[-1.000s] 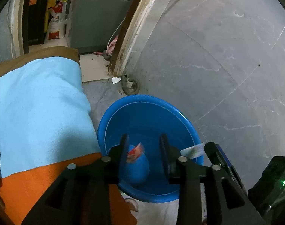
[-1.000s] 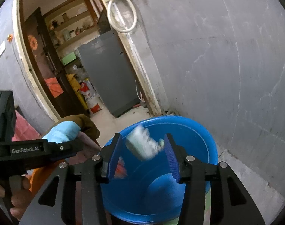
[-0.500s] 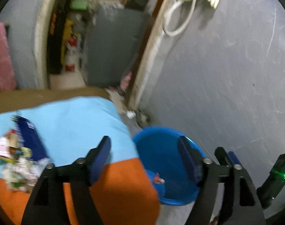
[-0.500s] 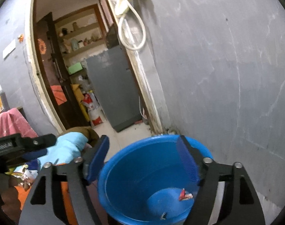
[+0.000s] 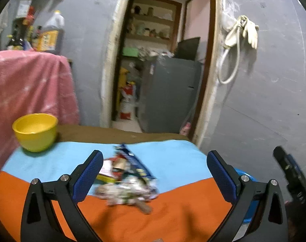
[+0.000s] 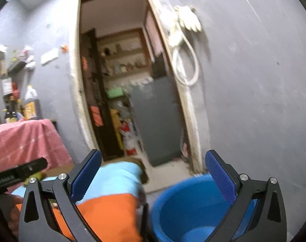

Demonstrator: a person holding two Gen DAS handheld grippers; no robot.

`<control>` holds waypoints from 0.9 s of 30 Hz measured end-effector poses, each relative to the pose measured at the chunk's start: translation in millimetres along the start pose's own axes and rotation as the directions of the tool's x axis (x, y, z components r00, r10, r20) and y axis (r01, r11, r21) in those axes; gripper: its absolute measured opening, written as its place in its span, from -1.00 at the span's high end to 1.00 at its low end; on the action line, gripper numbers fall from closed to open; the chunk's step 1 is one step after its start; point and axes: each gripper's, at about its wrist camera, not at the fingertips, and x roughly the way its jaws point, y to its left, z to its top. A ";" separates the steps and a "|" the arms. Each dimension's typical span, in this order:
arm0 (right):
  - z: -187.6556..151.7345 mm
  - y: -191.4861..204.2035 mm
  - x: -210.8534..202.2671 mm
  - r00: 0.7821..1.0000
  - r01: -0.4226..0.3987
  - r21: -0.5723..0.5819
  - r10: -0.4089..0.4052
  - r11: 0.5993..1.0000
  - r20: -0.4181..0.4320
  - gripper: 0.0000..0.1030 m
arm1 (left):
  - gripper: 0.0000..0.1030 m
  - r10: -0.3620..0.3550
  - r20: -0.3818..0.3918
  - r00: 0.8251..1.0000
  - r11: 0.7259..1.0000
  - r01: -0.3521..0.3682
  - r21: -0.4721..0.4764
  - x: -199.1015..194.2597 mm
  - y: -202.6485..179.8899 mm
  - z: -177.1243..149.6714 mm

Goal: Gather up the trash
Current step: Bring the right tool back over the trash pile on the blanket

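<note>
A pile of wrappers and crumpled trash (image 5: pixel 126 181) lies on the table's blue and orange cloth (image 5: pixel 173 161), with a dark blue packet on top. My left gripper (image 5: pixel 155 173) is open and empty, its jaws wide on either side of the pile and a little short of it. The blue basin (image 6: pixel 189 205) stands on the floor to the right of the table; its rim also shows in the left wrist view (image 5: pixel 243 176). My right gripper (image 6: pixel 153 177) is open and empty above the basin's left rim.
A yellow bowl (image 5: pixel 35 131) stands on the cloth at the far left. A pink-covered stand (image 5: pixel 30 86) with bottles is behind it. An open doorway (image 6: pixel 132 100) leads to a storeroom with a grey cabinet. A grey wall (image 6: pixel 253 100) with a hanging hose rises behind the basin.
Both grippers dropped their trash into the basin and opened wide. My left gripper swung up and left from the basin to the pile on the table. My right gripper tilted up.
</note>
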 end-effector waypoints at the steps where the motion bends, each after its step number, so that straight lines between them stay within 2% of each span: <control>1: 0.9 6.8 -2.2 1.000 -0.020 -0.012 0.020 1.000 0.017 -1.00 | -0.96 0.013 0.012 1.000 1.000 -0.013 0.006 -4.0 2.9 -5.5; 8: 0.4 56.9 -11.6 0.985 -0.123 -0.111 0.135 0.986 0.105 -1.00 | -0.96 0.090 0.077 0.993 0.996 -0.091 0.011 -35.6 40.2 -10.7; 13: -3.7 90.7 -12.9 0.974 -0.168 -0.173 0.190 0.971 0.120 -1.00 | -0.96 0.140 0.117 0.983 0.990 -0.143 0.018 -52.5 66.5 -12.7; 18: -14.2 119.4 -4.6 0.970 -0.215 -0.222 0.234 0.951 0.062 -1.00 | -0.96 0.173 0.115 0.978 0.984 -0.176 0.022 -61.5 91.6 -17.6; 22: -26.6 138.4 6.6 0.969 -0.244 -0.273 0.247 0.930 -0.026 -1.00 | -0.96 0.180 0.089 0.980 0.983 -0.183 0.034 -61.4 108.0 -22.6; 27: -44.9 148.7 18.4 0.962 -0.270 -0.315 0.239 0.910 -0.133 -1.00 | -0.96 0.175 0.023 0.984 0.984 -0.175 0.041 -52.0 120.7 -27.9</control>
